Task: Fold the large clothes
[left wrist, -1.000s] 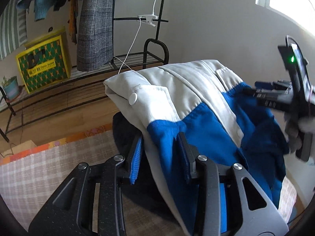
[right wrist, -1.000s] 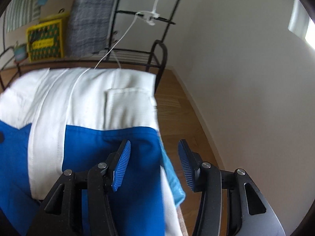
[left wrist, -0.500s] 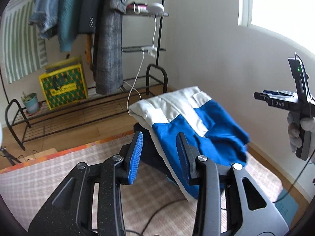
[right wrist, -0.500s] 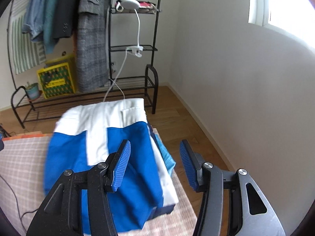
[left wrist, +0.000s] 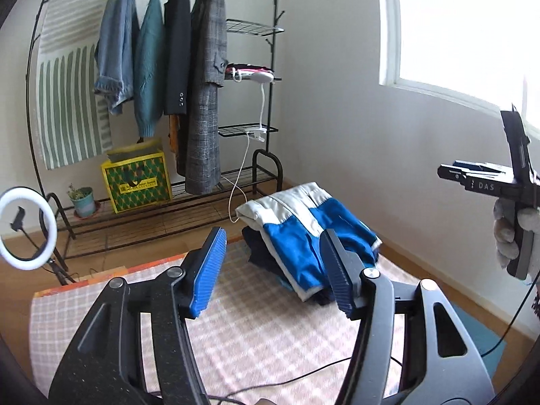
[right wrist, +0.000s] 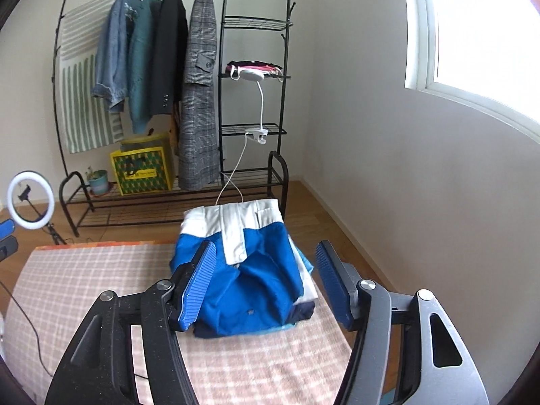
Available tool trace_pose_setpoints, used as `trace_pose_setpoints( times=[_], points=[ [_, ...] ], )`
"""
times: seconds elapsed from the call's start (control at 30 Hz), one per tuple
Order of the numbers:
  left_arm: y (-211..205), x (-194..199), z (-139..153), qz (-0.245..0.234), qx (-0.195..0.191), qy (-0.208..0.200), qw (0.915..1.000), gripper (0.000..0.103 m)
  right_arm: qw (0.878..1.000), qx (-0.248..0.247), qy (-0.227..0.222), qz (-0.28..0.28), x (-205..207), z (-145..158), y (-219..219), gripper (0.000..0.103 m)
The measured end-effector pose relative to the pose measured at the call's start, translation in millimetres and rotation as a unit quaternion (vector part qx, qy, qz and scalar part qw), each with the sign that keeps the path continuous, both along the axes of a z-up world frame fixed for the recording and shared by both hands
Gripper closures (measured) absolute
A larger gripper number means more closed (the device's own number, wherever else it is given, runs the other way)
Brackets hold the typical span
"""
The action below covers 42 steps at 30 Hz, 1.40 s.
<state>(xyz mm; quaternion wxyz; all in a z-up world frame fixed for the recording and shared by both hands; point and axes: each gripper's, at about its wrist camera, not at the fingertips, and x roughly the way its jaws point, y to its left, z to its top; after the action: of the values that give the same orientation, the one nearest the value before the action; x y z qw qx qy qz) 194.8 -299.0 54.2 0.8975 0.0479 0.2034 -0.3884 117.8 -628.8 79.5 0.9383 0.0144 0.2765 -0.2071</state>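
Both the left gripper (left wrist: pixel 270 270) and right gripper (right wrist: pixel 265 283) are hanging empty, jaws just opening apart, leaving the folded blue-and-white fabric jacket (right wrist: pixel 246 270) resting stacked at the checked pink mat's (right wrist: pixel 101 276) far right corner.

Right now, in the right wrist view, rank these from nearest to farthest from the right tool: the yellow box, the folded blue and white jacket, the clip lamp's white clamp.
1. Folded blue and white jacket: just ahead of the right tool, on the checked blanket.
2. Clip lamp's white clamp: beyond the jacket, on the rack's lower side shelf.
3. Yellow box: back left, on the rack's bottom shelf, about level with the clamp; too close to call.
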Motion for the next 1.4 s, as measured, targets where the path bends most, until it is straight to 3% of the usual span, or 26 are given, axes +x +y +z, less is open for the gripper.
trace_pose_setpoints(
  times=[0.13, 0.33, 0.43, 0.6, 0.67, 0.83, 1.03, 1.17, 1.4],
  points=[
    [24.6, -40.6, 1.1, -0.007, 0.004, -0.012, 0.9999, 0.031, 1.000, -0.025, 0.001, -0.010, -35.7, -1.1, 40.5, 0.040],
    [56.1, -87.0, -2.6, -0.018, -0.007, -0.020, 0.9996, 0.030, 1.000, -0.017, -0.006, -0.013, -81.1, -7.5, 90.5, 0.039],
    [70.5, -103.5, -6.9, -0.017, -0.015, -0.023, 0.9995, 0.021, 0.999, -0.025, -0.018, -0.017, -94.4, -9.6, 109.4, 0.038],
    [84.9, -118.6, -18.2, -0.003, -0.015, -0.037, 0.9992, 0.014, 0.998, -0.038, -0.046, -0.020, -103.5, -11.6, 132.2, 0.027],
    [88.8, -120.1, -23.6, 0.004, -0.017, -0.041, 0.9990, 0.005, 0.997, -0.050, -0.052, -0.021, -102.7, -13.5, 141.0, 0.025],
    [93.5, -114.5, -37.4, 0.031, -0.022, -0.044, 0.9983, 0.000, 0.996, -0.046, -0.072, -0.029, -94.9, -23.2, 148.4, 0.021],
    [83.4, -99.1, -61.9, 0.051, 0.001, -0.047, 0.9976, 0.000, 0.997, -0.018, -0.069, -0.035, -75.1, -48.6, 146.5, 0.020],
    [73.2, -86.7, -79.8, 0.048, 0.020, -0.028, 0.9983, 0.000, 0.997, -0.024, -0.063, -0.050, -63.2, -68.4, 148.7, 0.020],
    [65.2, -74.5, -103.2, 0.052, 0.042, -0.007, 0.9977, 0.000, 0.997, 0.007, -0.056, -0.054, -47.4, -98.8, 141.2, 0.020]
  ],
)
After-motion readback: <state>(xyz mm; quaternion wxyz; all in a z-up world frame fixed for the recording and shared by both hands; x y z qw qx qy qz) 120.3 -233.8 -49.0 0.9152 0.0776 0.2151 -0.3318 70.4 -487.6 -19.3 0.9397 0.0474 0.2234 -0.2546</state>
